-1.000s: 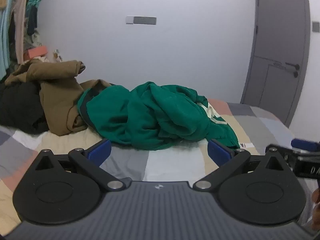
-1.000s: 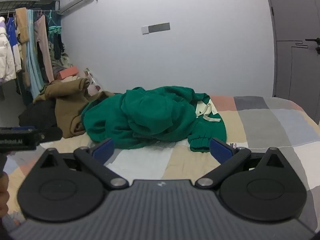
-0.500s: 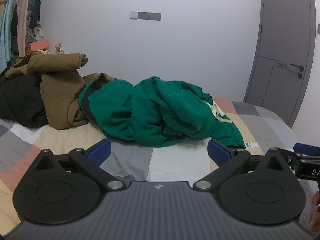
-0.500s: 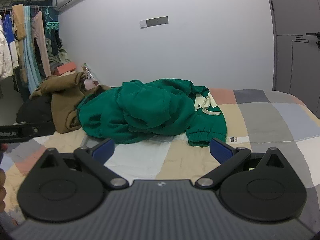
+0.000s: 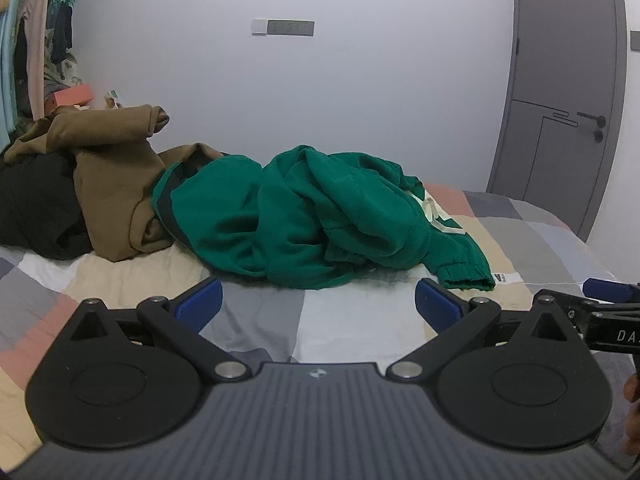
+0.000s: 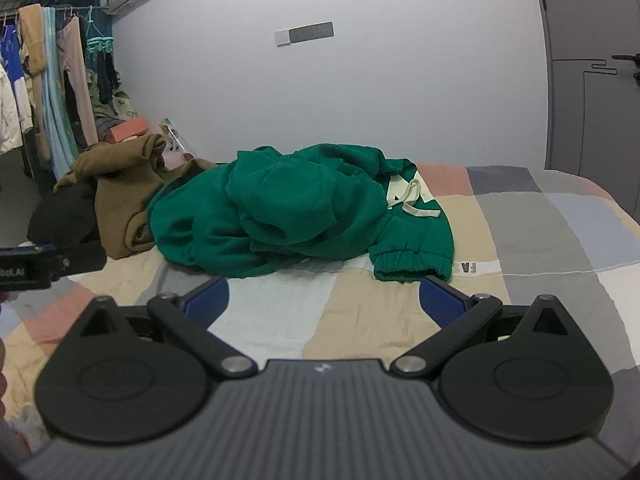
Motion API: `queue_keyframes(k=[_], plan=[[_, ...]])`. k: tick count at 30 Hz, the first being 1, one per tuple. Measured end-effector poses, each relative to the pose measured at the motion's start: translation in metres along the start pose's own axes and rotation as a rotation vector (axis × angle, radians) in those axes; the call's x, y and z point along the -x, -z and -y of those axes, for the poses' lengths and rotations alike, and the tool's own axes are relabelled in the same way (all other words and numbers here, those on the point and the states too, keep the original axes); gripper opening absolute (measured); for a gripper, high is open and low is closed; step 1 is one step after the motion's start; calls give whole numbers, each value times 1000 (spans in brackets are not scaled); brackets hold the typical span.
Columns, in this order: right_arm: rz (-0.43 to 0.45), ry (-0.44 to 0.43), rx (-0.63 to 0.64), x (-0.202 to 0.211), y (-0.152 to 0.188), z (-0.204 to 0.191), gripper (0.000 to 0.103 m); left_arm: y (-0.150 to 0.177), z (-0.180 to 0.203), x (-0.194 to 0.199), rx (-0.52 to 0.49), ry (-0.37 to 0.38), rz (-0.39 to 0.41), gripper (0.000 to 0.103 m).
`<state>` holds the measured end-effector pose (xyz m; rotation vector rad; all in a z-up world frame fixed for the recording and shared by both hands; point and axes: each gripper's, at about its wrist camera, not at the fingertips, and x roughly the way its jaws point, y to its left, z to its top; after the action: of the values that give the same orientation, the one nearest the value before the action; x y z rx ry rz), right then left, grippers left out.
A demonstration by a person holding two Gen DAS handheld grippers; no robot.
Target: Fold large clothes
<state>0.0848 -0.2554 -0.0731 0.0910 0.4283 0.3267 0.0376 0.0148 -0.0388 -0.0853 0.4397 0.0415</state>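
Note:
A crumpled green garment [image 5: 312,216] [image 6: 288,212] with a pale drawstring lies in a heap on the patchwork bedspread [image 5: 340,320] [image 6: 540,232]. Its ribbed cuff [image 6: 412,266] points toward me. My left gripper [image 5: 318,304] hovers low over the bed just short of the heap, blue pads wide apart and holding nothing. In the right wrist view my right gripper [image 6: 324,300] is likewise open, its right pad close to the cuff. Each gripper's black body shows at the edge of the other's view.
A brown garment [image 5: 108,168] [image 6: 124,184] and a black one [image 5: 36,204] are piled left of the green heap. Clothes hang on a rack [image 6: 48,80] at the far left. A grey door [image 5: 564,92] stands at the right, a plain wall behind the bed.
Both grippers have moved forward toward the green heap, which now looms larger. The left view has swung a little to the right. Both stay open.

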Motion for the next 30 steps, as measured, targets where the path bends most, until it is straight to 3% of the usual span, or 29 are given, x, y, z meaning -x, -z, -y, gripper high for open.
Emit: queue_keyframes(k=[30], plan=[[-23, 4, -19, -8, 7, 4, 103, 5, -4, -11, 20, -28, -11, 103]])
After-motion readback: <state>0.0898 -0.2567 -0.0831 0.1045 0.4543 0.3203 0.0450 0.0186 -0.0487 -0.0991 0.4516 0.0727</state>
